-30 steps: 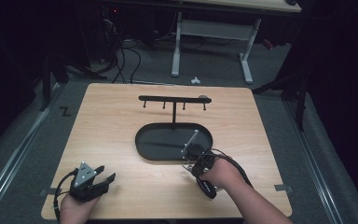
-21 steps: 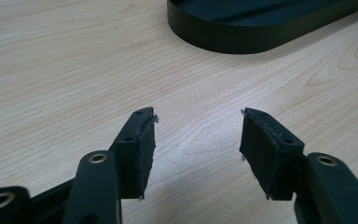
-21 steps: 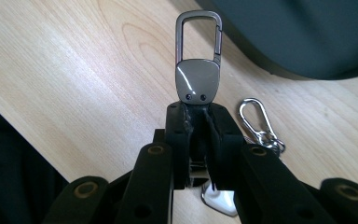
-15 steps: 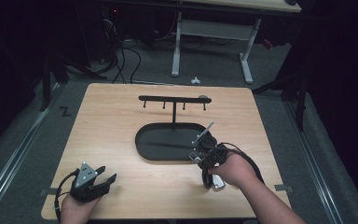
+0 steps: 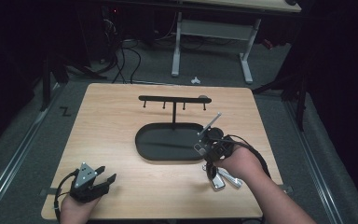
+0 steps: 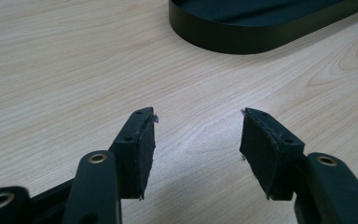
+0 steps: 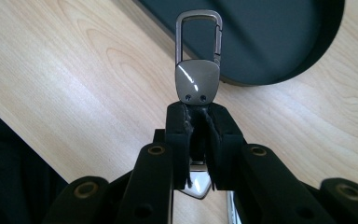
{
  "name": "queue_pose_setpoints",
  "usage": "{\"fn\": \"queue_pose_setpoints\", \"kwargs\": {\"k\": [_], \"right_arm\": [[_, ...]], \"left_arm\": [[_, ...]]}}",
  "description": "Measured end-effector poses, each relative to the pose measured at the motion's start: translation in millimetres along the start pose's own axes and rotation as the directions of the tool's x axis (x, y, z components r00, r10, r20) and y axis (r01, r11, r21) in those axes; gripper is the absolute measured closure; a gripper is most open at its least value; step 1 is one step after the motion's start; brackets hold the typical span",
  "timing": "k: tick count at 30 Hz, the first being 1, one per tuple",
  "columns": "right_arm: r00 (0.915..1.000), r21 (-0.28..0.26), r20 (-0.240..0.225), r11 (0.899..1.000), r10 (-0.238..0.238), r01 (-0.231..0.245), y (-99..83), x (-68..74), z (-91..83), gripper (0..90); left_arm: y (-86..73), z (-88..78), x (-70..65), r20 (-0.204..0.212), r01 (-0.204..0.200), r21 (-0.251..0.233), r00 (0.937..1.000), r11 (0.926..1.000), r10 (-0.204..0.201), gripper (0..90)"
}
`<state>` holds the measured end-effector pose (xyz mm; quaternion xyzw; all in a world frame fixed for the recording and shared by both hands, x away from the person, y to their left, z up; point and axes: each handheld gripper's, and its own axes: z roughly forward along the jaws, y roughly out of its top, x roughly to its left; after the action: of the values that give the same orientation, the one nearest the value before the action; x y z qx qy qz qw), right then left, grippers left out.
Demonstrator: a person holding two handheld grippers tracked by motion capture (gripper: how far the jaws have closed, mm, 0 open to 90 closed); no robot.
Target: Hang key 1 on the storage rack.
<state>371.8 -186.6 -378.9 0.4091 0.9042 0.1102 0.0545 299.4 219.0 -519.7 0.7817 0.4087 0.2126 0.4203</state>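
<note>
High view: our left gripper [image 5: 98,179] rests unmoved on the light wooden tabletop [image 5: 116,126], fingers parted and empty. Our right gripper [image 5: 213,140] has drawn back from the black oval tray [image 5: 168,142], fingers clamping a silver carabiner keychain [image 7: 198,70], probably bound for the black hook stand [image 5: 173,99].
</note>
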Motion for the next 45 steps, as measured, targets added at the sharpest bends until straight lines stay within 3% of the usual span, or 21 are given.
{"fn": "queue_pose_setpoints", "kwargs": {"k": [10,15,22,23,26,32,34,35,45], "right_arm": [[0.9997,-0.015,0.009,1.000,0.021,-0.021,6.3,-9.2,-9.6,80.4],[0.9999,-0.015,0.012,1.000,0.009,-0.009,13.0,-12.0,-13.2,80.4],[0.9997,-0.039,0.024,0.999,0.010,-0.009,26.4,-14.9,-18.7,80.4],[0.9993,-0.037,0.021,0.999,0.033,-0.032,28.8,-14.1,-20.1,80.4],[0.9997,-0.055,0.025,0.998,0.010,-0.008,35.1,-16.2,-21.4,80.4],[0.9989,-0.054,0.032,0.998,0.034,-0.032,48.2,-16.8,-21.7,80.4],[0.9993,-0.065,0.033,0.998,0.017,-0.015,54.0,-19.5,-22.3,80.4],[0.9988,-0.062,0.032,0.997,0.038,-0.036,55.6,-18.7,-23.0,80.4],[0.9992,-0.094,0.034,0.995,0.021,-0.017,77.2,-21.2,-28.2,80.4]], "left_arm": [[-4.3,-5.7,2.1,-0.008,0.010,0.000,0.9999,1.0000,-0.010,45.2],[-6.1,-8.1,3.0,-0.011,0.011,0.003,0.9999,0.9999,-0.011,45.2],[-7.6,-9.5,5.0,-0.008,0.015,0.004,0.9999,0.9999,-0.015,45.2],[-7.7,-9.2,5.0,-0.008,0.017,0.004,0.9998,0.9999,-0.017,45.2],[-7.8,-8.6,4.6,-0.005,0.016,0.007,0.9999,0.9998,-0.016,45.2],[-7.6,-9.2,4.9,-0.002,0.016,0.007,0.9999,0.9999,-0.016,45.2],[-7.9,-9.0,5.3,-0.001,0.016,0.007,0.9999,0.9998,-0.016,45.2],[-8.0,-8.9,5.6,-0.001,0.017,0.007,0.9999,0.9998,-0.017,45.2],[-8.1,-9.3,5.8,0.004,0.020,0.007,0.9998,0.9998,-0.020,45.2]]}}
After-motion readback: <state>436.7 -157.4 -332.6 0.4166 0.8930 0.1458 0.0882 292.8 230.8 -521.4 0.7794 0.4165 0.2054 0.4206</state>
